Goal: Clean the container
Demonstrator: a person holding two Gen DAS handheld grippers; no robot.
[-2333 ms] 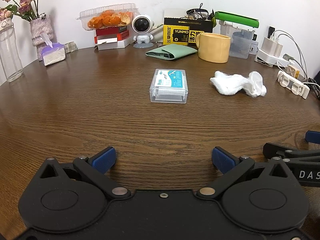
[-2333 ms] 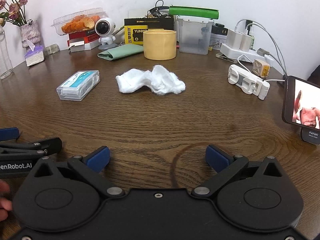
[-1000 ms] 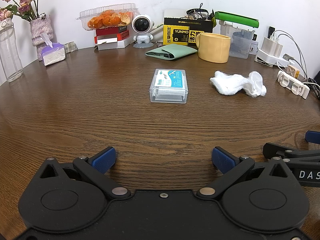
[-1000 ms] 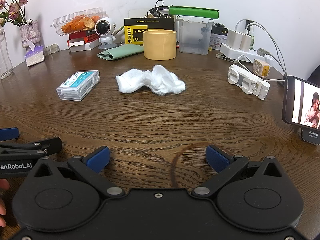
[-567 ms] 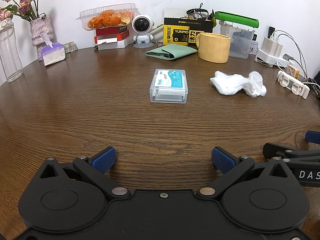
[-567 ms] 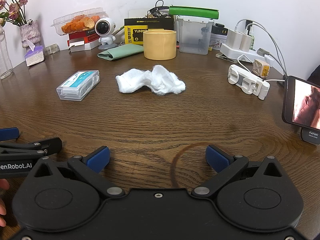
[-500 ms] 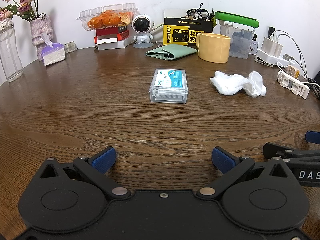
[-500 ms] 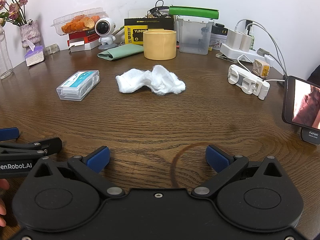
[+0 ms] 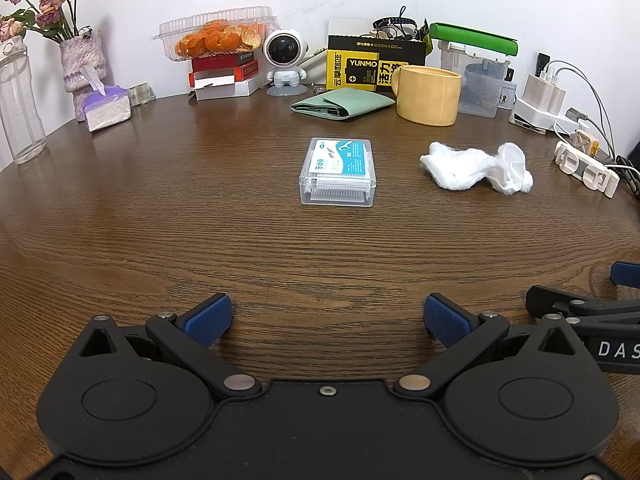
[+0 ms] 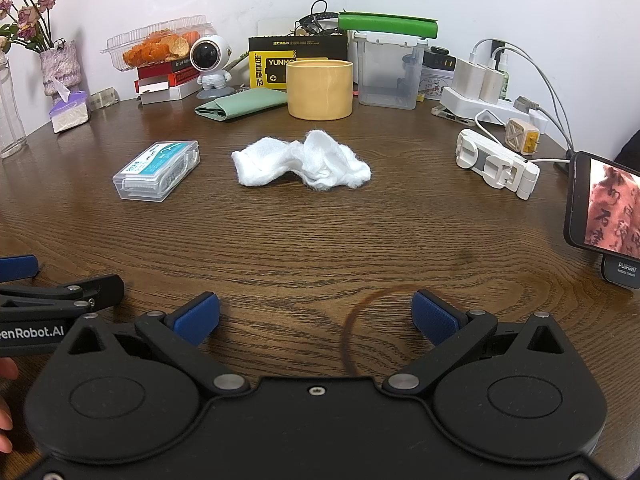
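A small clear plastic container (image 9: 338,173) with a blue-and-white label lies flat on the brown wooden table, straight ahead in the left wrist view; it sits at the left in the right wrist view (image 10: 157,175). A crumpled white cloth (image 9: 476,167) lies to its right, central in the right wrist view (image 10: 302,165). My left gripper (image 9: 327,317) is open and empty, low over the table's near part, well short of the container. My right gripper (image 10: 315,316) is open and empty, well short of the cloth.
A yellow mug (image 10: 320,89), a green folded cloth (image 10: 242,106), a clear box with a green lid (image 10: 388,68), a robot figurine (image 10: 210,66) and stacked boxes line the back. A phone on a stand (image 10: 608,208), a white clip (image 10: 496,163) and chargers stand at the right. A vase (image 9: 84,64) and bottle (image 9: 18,100) stand at the left.
Neither gripper nor any object on the table has moved. Only the picture on the phone screen differs.
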